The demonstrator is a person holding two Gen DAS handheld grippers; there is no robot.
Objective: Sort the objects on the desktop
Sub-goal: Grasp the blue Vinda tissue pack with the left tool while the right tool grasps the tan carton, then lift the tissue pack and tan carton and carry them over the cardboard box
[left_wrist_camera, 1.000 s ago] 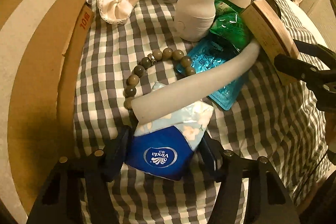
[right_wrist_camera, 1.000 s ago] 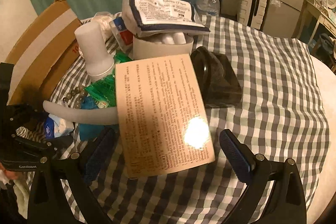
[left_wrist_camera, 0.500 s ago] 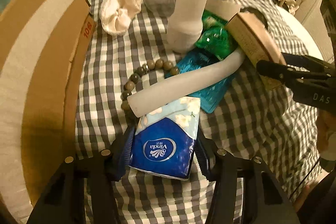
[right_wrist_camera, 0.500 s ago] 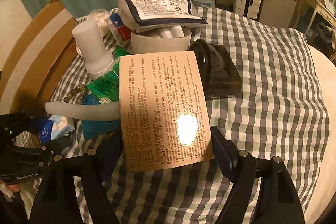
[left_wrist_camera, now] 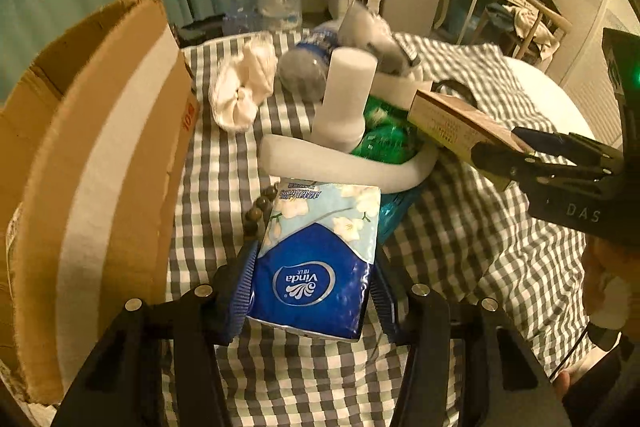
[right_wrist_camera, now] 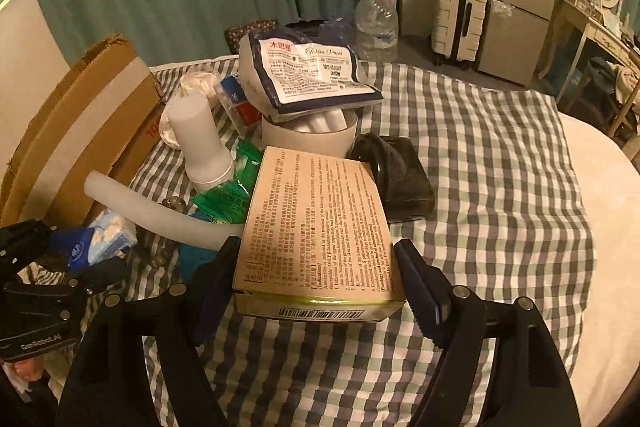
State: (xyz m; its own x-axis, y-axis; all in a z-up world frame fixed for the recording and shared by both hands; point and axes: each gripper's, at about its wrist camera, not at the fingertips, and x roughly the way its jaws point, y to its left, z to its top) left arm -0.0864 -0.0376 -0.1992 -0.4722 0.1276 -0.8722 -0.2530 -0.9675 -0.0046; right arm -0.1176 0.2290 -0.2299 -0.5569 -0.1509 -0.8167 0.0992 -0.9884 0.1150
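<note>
Over the checked bench, each gripper grips one thing.

From the left wrist, the left gripper (left_wrist_camera: 314, 291) has its jaws closed on a blue tissue pack (left_wrist_camera: 320, 259); a white foam tube (left_wrist_camera: 340, 165), beads (left_wrist_camera: 258, 205) and a cardboard box (left_wrist_camera: 92, 163) crowd around it. From the right wrist, the right gripper (right_wrist_camera: 316, 275) clamps a tan printed box (right_wrist_camera: 316, 223) between its jaws, with a black case (right_wrist_camera: 396, 179) and white cup (right_wrist_camera: 310, 141) just behind.
</note>
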